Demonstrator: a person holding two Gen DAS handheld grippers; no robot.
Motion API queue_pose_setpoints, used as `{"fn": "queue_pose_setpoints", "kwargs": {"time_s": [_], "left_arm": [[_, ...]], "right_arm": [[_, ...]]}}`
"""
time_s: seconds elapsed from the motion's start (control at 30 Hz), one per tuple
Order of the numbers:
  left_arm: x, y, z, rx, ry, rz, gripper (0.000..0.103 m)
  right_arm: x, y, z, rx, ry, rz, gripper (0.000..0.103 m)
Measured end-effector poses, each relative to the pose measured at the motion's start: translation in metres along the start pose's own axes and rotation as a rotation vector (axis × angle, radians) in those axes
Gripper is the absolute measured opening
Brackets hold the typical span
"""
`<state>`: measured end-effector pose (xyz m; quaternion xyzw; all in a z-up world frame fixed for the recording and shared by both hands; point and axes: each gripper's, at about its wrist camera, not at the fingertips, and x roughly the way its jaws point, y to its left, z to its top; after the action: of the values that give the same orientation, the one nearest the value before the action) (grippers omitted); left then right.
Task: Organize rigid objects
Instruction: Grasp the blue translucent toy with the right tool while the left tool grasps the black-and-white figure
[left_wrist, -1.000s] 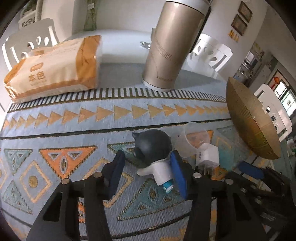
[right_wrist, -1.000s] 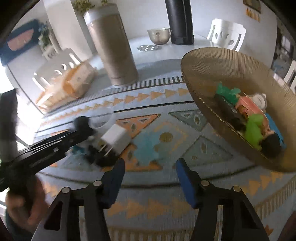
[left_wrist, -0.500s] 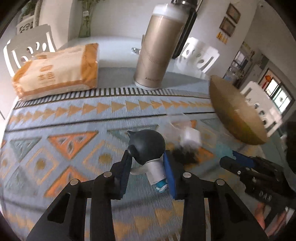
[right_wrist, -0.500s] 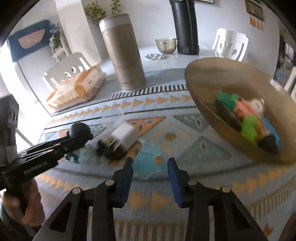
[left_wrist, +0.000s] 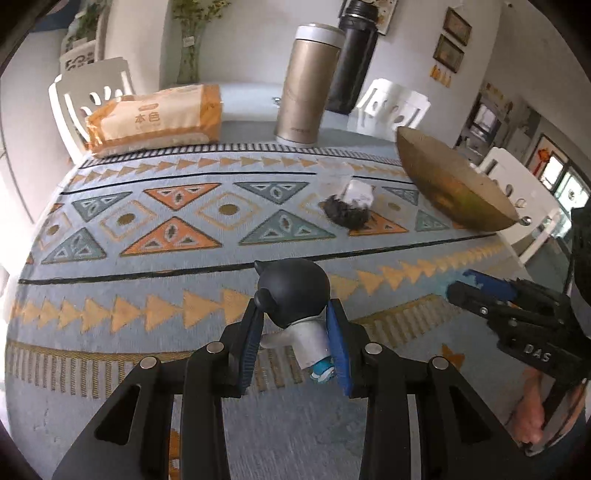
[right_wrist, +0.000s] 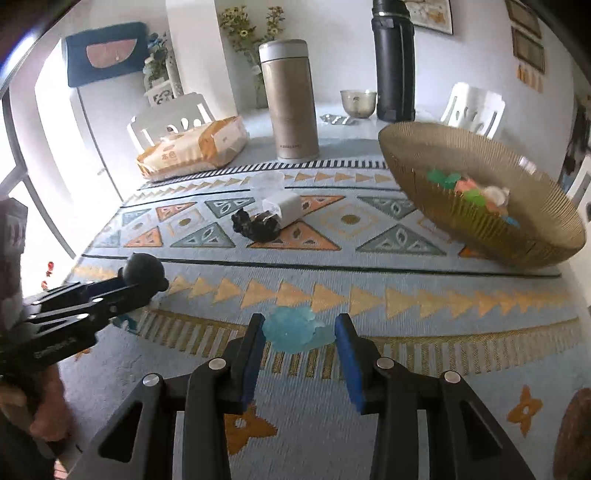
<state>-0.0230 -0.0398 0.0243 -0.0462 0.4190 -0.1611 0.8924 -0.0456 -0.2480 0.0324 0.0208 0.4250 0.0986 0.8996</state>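
**Colours on the patterned table**

The tablecloth (left_wrist: 155, 206) is pale blue-grey, woven with orange and slate triangles, diamonds with ochre dots, rows of yellow-orange arrowheads, thin black lines and a black-and-white striped border. The toy figure (left_wrist: 295, 314) has a dark grey head, a white body and a turquoise foot. The gripper pads (left_wrist: 338, 350) are bright blue on black frames. A translucent light-blue piece (right_wrist: 291, 328) lies on the cloth. The bowl (right_wrist: 461, 206) is ribbed gold-brown, with green, pink, white and blue things inside. The tissue pack (left_wrist: 155, 118) is orange and cream. One flask (left_wrist: 306, 81) is champagne gold with a white cap; the other (right_wrist: 393, 62) is black.
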Motion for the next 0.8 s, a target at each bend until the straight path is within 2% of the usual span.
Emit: {"fn": "queue_pose_setpoints", "kwargs": {"time_s": [0.1,0.13,0.2,0.37,0.47,0.5,0.53,0.57,0.6,0.8], "left_arm": [[-0.005,0.001,-0.003,-0.005,-0.028,0.007,0.032],[-0.007,0.001,-0.005,-0.007,-0.032,0.006,0.032],[-0.008,0.001,-0.005,-0.008,-0.032,0.004,0.032],[-0.008,0.002,-0.006,-0.014,-0.032,-0.002,0.032],[-0.008,0.002,-0.006,-0.017,-0.033,-0.001,0.032],[-0.007,0.002,-0.007,-0.016,-0.033,-0.001,0.032],[-0.007,0.002,-0.007,-0.015,-0.032,0.0,0.032],[-0.007,0.001,-0.007,-0.013,-0.032,0.003,0.032],[-0.007,0.001,-0.007,-0.009,-0.032,0.008,0.032],[-0.008,-0.001,-0.007,0.002,-0.035,0.023,0.032]], "right_arm": [[0.008,-0.009,-0.001,0.061,0.055,0.013,0.05],[0.009,-0.01,0.0,0.067,0.059,0.016,0.051],[0.007,-0.01,0.0,0.069,0.05,0.024,0.06],[0.008,-0.001,-0.002,0.028,0.062,0.018,0.063],[0.008,0.007,-0.004,-0.001,0.052,-0.048,0.063],[0.008,0.008,-0.004,-0.003,0.041,-0.072,0.062],[0.006,0.008,-0.003,-0.003,0.024,-0.1,0.057],[0.006,0.008,-0.003,-0.006,0.018,-0.105,0.039],[0.007,0.009,-0.003,-0.01,0.024,-0.103,0.031],[0.004,0.024,-0.005,-0.097,-0.009,-0.136,0.031]]}}
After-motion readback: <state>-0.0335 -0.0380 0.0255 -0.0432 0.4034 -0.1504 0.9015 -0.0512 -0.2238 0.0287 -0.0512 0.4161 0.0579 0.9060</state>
